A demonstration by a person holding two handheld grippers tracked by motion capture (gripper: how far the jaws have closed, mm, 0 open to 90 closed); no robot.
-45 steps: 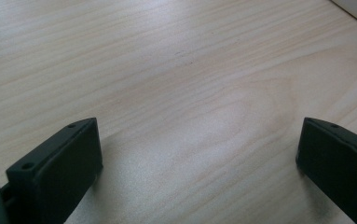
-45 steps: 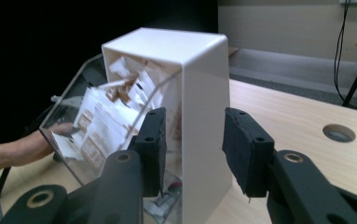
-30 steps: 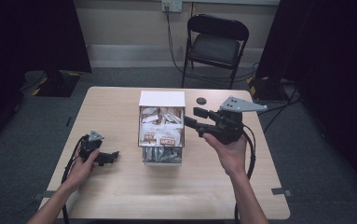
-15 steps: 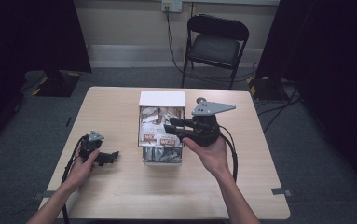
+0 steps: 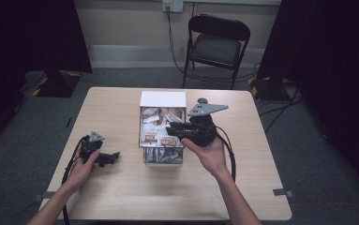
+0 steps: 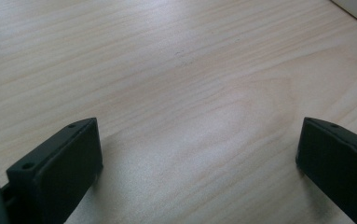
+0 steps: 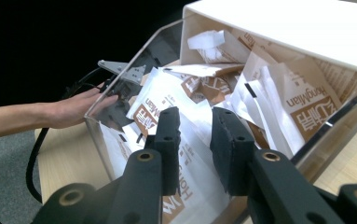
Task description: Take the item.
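From the high view: a pale wood bench (image 5: 121, 197), a clear box (image 5: 162, 157) with a white back wall at its middle, stuffed with white and brown packets (image 5: 154, 137). Right gripper (image 5: 173, 130) reaching into the box from its right side, grey three-cornered plate on top, black cable trailing over the wrist. Left gripper (image 5: 114, 157) resting on the bench left of the box, well apart from it.

From the right gripper view: glossy, see-through box walls, crumpled flat packets with brown printed lettering, one packet (image 7: 192, 144) between the black blocky fingers (image 7: 168, 140). Fingers narrow, having just been closing, a slim gap left between them; contact with the packet hard to make out. Far hand and left gripper blurred through the wall.

From the left gripper view: smooth wood grain, matte fingers (image 6: 69, 158) spread wide with nothing between, right one cut off by the edge, a white corner at top right.
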